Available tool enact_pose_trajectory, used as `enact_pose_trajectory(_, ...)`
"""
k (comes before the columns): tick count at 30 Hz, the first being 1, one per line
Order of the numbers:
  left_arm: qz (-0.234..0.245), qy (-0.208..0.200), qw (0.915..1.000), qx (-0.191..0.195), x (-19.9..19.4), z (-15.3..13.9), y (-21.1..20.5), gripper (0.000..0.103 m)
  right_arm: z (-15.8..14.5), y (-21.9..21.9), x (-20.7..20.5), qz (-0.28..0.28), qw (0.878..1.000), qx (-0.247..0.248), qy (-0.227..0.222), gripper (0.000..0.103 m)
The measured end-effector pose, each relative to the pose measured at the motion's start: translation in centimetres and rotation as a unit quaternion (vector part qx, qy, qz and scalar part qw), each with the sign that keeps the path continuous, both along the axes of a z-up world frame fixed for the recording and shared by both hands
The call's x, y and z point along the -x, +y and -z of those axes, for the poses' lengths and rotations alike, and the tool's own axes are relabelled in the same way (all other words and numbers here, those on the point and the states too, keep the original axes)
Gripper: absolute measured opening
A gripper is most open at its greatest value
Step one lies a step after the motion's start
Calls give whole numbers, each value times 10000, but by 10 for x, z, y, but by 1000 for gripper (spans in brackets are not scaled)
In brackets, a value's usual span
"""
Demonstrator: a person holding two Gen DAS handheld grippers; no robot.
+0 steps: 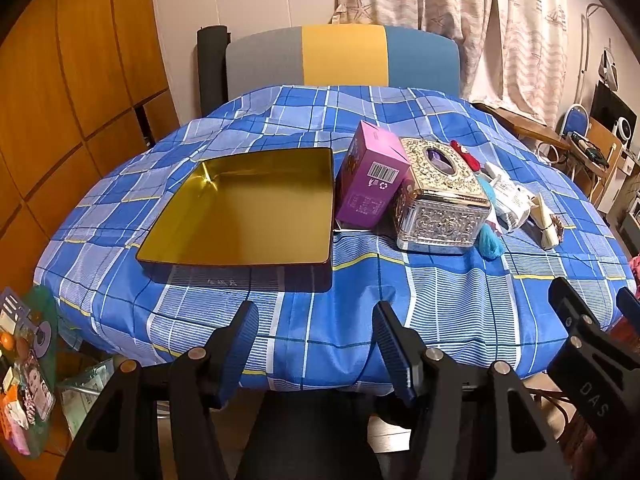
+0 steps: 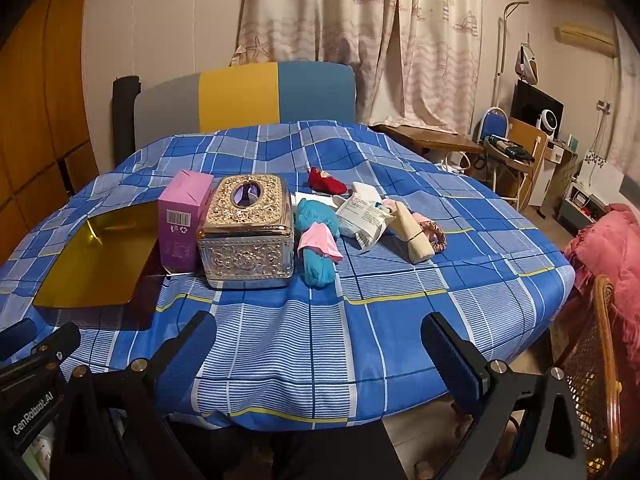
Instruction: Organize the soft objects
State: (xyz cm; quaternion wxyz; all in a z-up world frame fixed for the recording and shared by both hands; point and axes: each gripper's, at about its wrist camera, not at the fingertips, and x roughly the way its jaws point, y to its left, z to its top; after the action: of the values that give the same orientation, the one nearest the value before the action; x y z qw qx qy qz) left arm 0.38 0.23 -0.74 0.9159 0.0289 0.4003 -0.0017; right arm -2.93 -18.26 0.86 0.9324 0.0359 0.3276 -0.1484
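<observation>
An empty gold tin tray point(image 1: 224, 256) point(image 2: 60, 296) lies on the blue checked tablecloth at the left. Right of the ornate tissue box lie soft things: a teal yarn bundle with a pink cloth point(image 2: 316, 240) point(image 1: 490, 240), a red item point(image 2: 326, 182) point(image 1: 466, 154), a white packet point(image 2: 364, 216) point(image 1: 510, 200), a cream roll point(image 2: 414, 236) point(image 1: 546, 224) and a scrunchie point(image 2: 436, 238). My left gripper point(image 1: 316, 344) is open and empty at the table's near edge, in front of the tray. My right gripper point(image 2: 316, 356) is open and empty, short of the yarn.
A pink box point(image 1: 370, 178) point(image 2: 182, 220) and an ornate metal tissue box point(image 1: 440, 200) point(image 2: 248, 232) stand between the tray and the soft things. A chair point(image 1: 344, 56) stands behind the table. A wicker chair point(image 2: 592, 376) with pink fabric is at the right.
</observation>
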Motion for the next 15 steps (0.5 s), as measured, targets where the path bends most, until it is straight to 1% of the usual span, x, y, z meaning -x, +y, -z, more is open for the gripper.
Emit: enact_pose_trajectory(15,2,-4,10000,-19,-1,1,0,60,1,2,-1,-28,10000,7,44,103)
